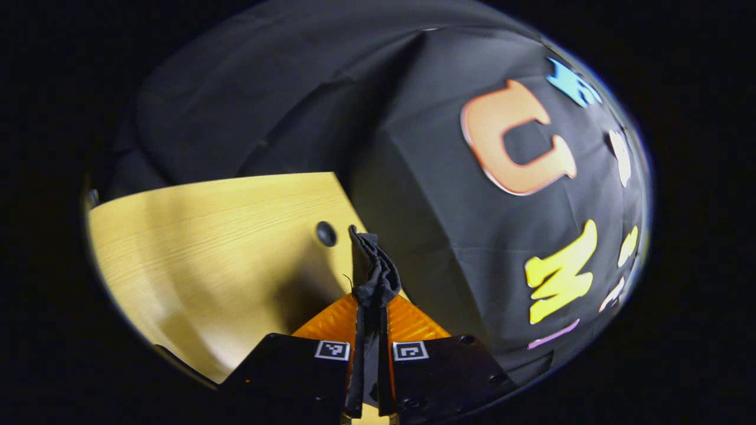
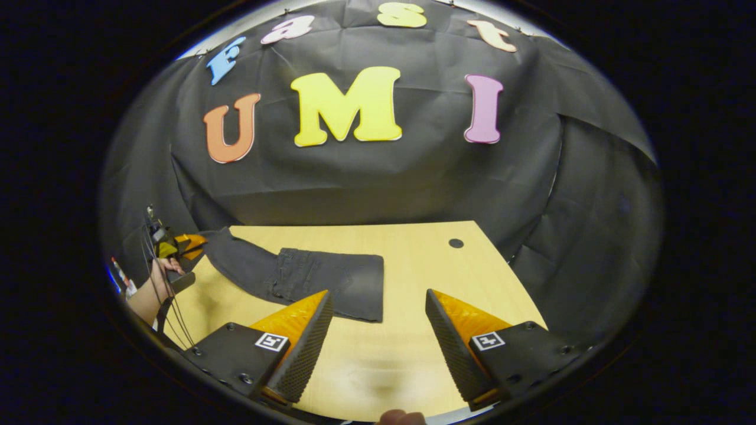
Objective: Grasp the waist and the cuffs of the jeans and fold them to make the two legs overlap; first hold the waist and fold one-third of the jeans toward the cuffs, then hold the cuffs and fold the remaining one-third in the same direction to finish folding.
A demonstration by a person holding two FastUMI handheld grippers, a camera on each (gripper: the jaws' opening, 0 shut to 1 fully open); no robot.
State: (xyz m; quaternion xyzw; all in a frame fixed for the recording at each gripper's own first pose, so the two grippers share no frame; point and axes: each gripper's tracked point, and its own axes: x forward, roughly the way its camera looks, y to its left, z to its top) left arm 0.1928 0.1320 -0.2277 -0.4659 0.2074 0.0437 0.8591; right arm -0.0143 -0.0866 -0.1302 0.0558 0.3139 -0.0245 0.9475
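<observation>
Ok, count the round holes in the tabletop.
1: a dark round hole near the table's far right corner, right of the jeans. Cloth may hide others.

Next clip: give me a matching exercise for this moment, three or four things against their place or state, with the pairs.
Things:
1. left gripper
2. right gripper
3. jeans
4. round hole

States or places:
A. open, holding nothing, above the table
B. in the tabletop near its far right corner in the right gripper view
C. shut on a bunch of dark cloth
D. partly flat on the table, one end lifted at the left

Pairs: 1-C, 2-A, 3-D, 4-B
</observation>
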